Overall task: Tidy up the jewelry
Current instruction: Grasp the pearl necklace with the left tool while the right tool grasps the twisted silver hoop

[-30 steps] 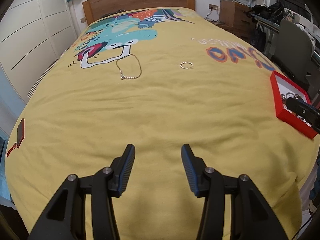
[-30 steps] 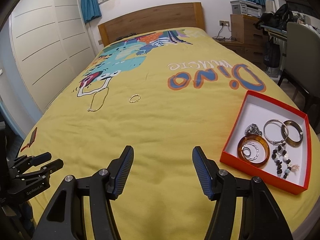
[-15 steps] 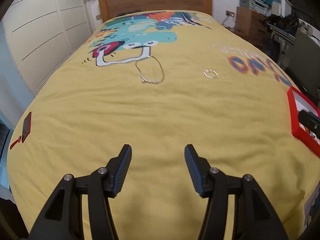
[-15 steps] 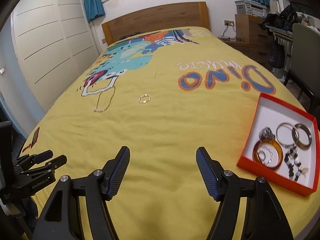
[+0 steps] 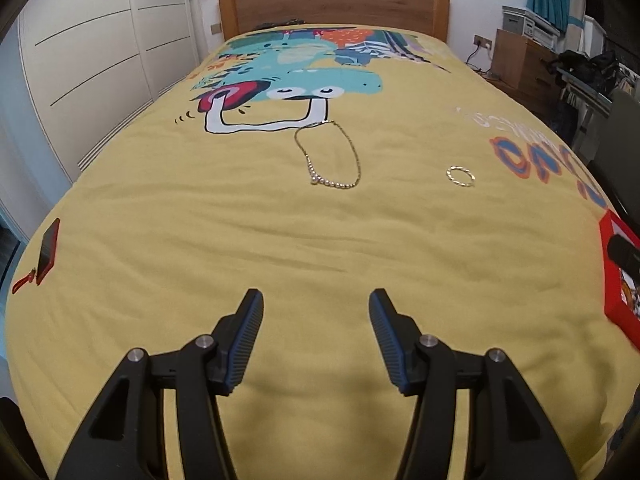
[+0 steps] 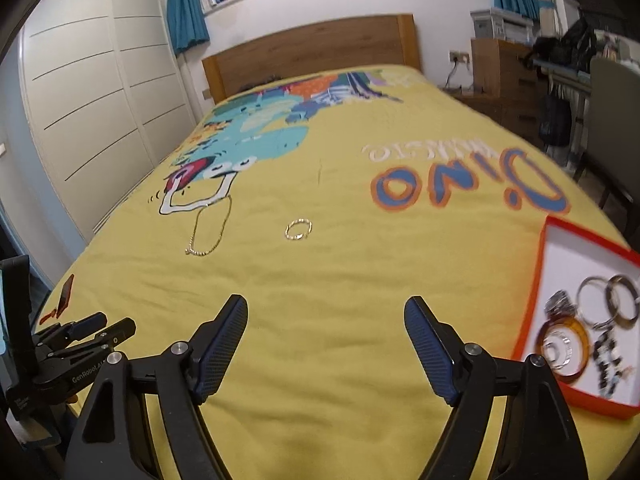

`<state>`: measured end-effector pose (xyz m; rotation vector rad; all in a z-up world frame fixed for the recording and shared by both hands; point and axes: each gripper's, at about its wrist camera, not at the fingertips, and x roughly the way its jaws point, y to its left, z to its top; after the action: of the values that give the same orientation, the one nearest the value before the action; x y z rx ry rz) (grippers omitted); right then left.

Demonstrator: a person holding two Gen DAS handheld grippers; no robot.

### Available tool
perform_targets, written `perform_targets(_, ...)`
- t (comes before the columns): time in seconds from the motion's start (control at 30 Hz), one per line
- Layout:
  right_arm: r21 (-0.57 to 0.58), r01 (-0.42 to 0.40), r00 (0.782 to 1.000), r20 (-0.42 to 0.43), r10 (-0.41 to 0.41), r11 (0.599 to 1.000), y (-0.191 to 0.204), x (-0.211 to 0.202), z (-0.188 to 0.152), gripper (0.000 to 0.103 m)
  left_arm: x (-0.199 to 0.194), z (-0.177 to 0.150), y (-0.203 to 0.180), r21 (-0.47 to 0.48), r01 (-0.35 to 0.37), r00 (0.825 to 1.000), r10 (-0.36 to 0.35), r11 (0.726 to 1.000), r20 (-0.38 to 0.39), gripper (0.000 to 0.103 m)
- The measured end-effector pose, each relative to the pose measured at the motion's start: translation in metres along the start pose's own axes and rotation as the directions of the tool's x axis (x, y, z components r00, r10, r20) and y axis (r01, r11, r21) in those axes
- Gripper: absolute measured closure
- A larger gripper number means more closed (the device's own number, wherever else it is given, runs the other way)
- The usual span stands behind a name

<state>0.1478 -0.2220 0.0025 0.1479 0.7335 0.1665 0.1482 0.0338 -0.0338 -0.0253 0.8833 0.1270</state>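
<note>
Since a second earlier, both of my grippers had slid across the bed toward the wardrobe side: in the left wrist view the necklace had drifted toward the centre and the red box had slipped almost off the right edge.

Nearest me, the left gripper (image 5: 316, 306) hung over the yellow bedspread (image 5: 280, 240) with its jaws apart and nothing between them. My right gripper (image 6: 326, 314) was wider still, its jaws opening as I watched, with only bare bedspread in the gap. In the right wrist view the left gripper sat low at the left edge.

Just to the right of the right gripper lay the red box (image 6: 538, 280), open, with bangles (image 6: 564, 342), rings and a dark beaded piece inside, somewhat blurred. A red phone (image 5: 48, 250) rested at the bed's left edge.

Farther up the bed, the gold ring-shaped bracelet (image 5: 461, 176) lay alone on the yellow cloth. Left of it, well apart, the gold necklace (image 5: 332, 160) lay looped, its top touching the printed dinosaur (image 5: 296, 80). Beyond stood the wooden headboard (image 5: 332, 4).
</note>
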Motion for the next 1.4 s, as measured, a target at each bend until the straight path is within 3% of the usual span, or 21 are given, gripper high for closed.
perform_targets(0.4,-0.054,-0.025,0.997,-0.077,0.021,0.998,0.015,0.089,0.028,0.025,0.083,0.057,0.022,-0.044,0.047,0.997,-0.050,0.998,-0.051,0.046)
perform_targets(0.7,-0.059,-0.067,0.987,-0.152,0.057,0.996,0.026,0.174,0.049,0.025,0.132,0.103,0.025,-0.075,0.163,0.983,-0.168,0.984,-0.068,0.041)
perform_targets(0.93,-0.059,-0.075,0.983,-0.173,0.064,0.995,0.032,0.207,0.055,0.026,0.164,0.119,0.030,-0.099,0.183,0.976,-0.193,0.978,-0.104,0.041)
perform_targets(1.07,-0.072,-0.076,0.983,-0.173,0.063,0.994,0.034,0.215,0.059,0.039,0.179,0.123,0.035,-0.121,0.160,0.977,-0.174,0.980,-0.120,0.041)
perform_targets(1.3,-0.060,-0.072,0.981,-0.187,0.059,0.996,0.028,0.226,0.057,0.062,0.190,0.121,0.022,-0.062,0.089,0.986,-0.097,0.994,-0.139,0.043)
perform_targets(1.4,-0.057,-0.076,0.979,-0.191,0.064,0.995,0.026,0.227,0.056,0.063,0.188,0.118,0.014,-0.019,0.068,0.990,-0.070,0.998,-0.125,0.061)
